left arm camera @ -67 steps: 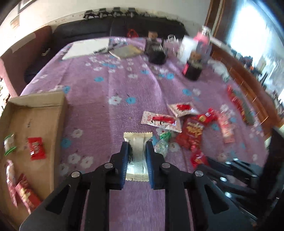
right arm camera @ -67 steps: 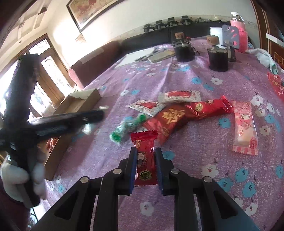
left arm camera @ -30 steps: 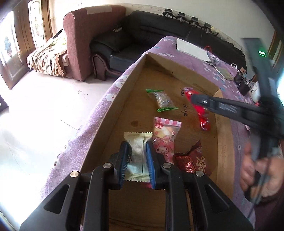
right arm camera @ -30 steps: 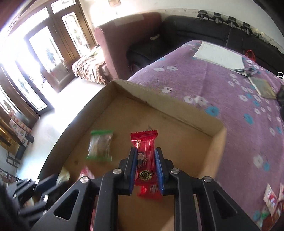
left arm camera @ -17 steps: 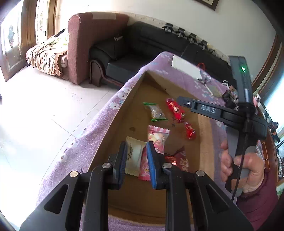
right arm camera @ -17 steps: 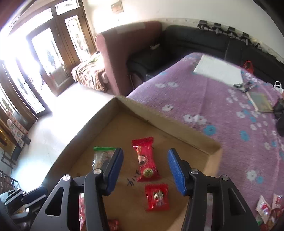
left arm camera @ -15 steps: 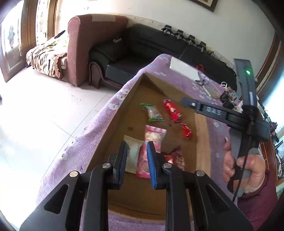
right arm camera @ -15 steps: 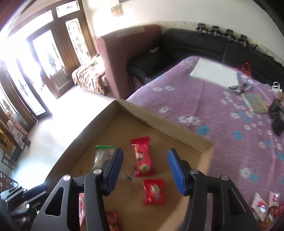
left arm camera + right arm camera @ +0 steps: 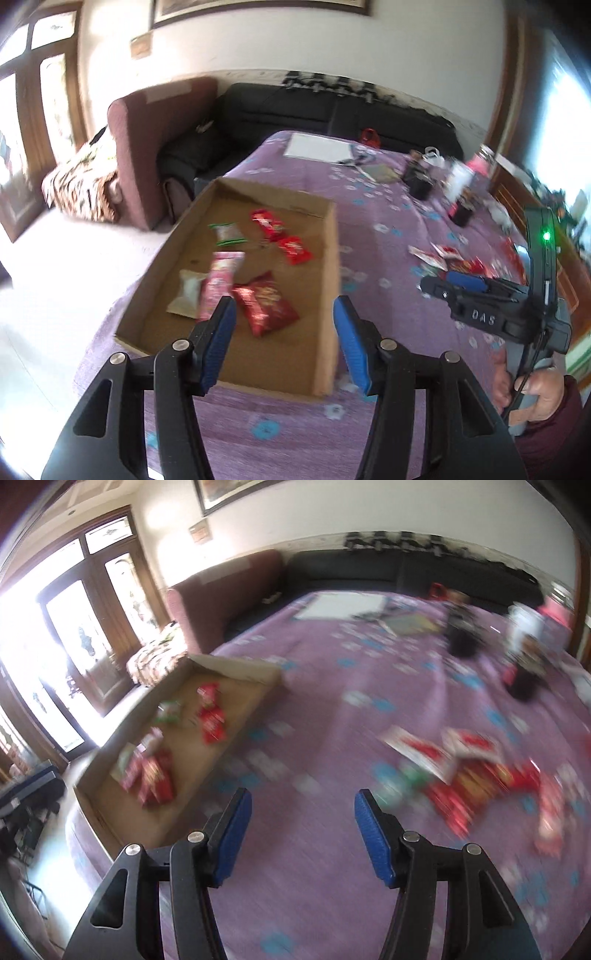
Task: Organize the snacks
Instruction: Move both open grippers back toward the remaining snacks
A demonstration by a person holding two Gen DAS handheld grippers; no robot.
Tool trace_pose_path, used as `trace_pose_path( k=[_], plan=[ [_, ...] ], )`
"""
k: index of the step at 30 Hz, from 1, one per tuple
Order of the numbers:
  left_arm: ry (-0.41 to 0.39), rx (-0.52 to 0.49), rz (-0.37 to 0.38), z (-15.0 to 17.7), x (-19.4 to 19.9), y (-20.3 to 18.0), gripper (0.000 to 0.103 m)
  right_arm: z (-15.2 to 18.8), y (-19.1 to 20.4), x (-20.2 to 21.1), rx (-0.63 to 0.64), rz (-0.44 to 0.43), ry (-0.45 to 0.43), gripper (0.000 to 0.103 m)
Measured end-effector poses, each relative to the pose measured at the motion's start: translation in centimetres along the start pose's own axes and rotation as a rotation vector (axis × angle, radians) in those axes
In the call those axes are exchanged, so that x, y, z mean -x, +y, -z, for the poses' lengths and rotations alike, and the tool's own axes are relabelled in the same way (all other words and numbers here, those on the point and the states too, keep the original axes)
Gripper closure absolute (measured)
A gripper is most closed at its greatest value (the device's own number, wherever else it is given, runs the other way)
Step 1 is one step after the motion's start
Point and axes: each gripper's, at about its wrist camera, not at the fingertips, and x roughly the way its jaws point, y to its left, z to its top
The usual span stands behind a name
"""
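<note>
Both claws released their packets; the cream packet (image 9: 189, 291) lies in the cardboard box (image 9: 328, 295).

A home living room: black sofa (image 9: 332, 110), maroon armchair (image 9: 155, 147), framed picture (image 9: 258, 7).

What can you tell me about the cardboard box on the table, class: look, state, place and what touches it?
The box is a shallow, open tray of plain brown cardboard with low walls and a small dark stain on its floor. It lies flat at the edge of the purple flowered tablecloth, near the armchair. Inside lie loose snacks: a cream packet, a pink one, a green-edged one and several red ones.
</note>
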Motion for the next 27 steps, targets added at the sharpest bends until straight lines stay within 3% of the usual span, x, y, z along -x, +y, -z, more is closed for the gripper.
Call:
trace_pose_path(
  k=[9, 16, 22, 27],
  plan=[
    [0.005, -0.142, 0.013, 0.9, 0.8, -7.5, 0.049, 5.6, -9.4, 5.4, -0.111, 0.100, -0.022, 0.043],
    [0.063, -0.135, 0.092, 1.7, -0.4, -10.1, 0.050, 7.1, -14.6, 7.2, -0.220, 0.138, -0.050, 0.043],
    [0.123, -0.119, 0.119, 2.3, -2.1, -10.8, 0.050, 6.2, -15.9, 5.8, -0.248, 0.147, -0.050, 0.043],
    [0.124, -0.110, 0.111, 2.0, -2.4, -10.2, 0.050, 3.1, -15.6, 2.6, -0.285, 0.059, -0.025, 0.043]
  ],
)
